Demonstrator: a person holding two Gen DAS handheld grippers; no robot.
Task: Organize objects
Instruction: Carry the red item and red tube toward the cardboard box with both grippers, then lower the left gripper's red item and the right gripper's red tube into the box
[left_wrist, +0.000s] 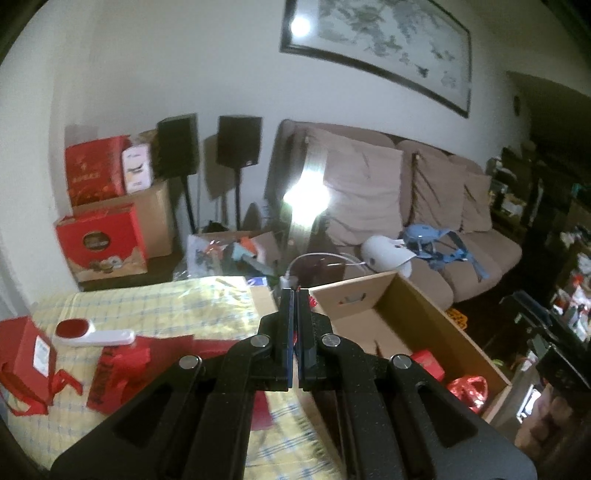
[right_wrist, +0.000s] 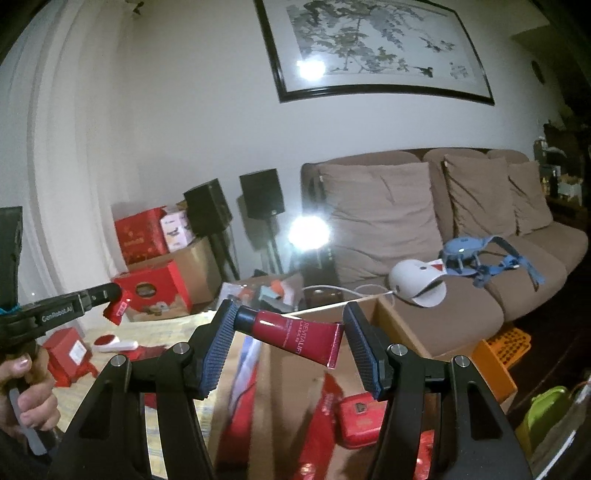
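The right claw (right_wrist: 286, 345) holds a red cosmetic tube (right_wrist: 291, 338) crosswise between its pads, black cap against the left pad and crimped end against the right, so the tube's long axis runs across the gap. It hangs directly above the open cardboard box (right_wrist: 406, 332), where red items already lie on the floor of the box; the drop, in my judgement, is straight down. The left claw (right_wrist: 110, 301), pressed together, pinches a small red packet (right_wrist: 120, 308) and stands off to the left over the yellow checked counter (left_wrist: 147, 306), farther from the box. The right hand is therefore nearer for the deposit.
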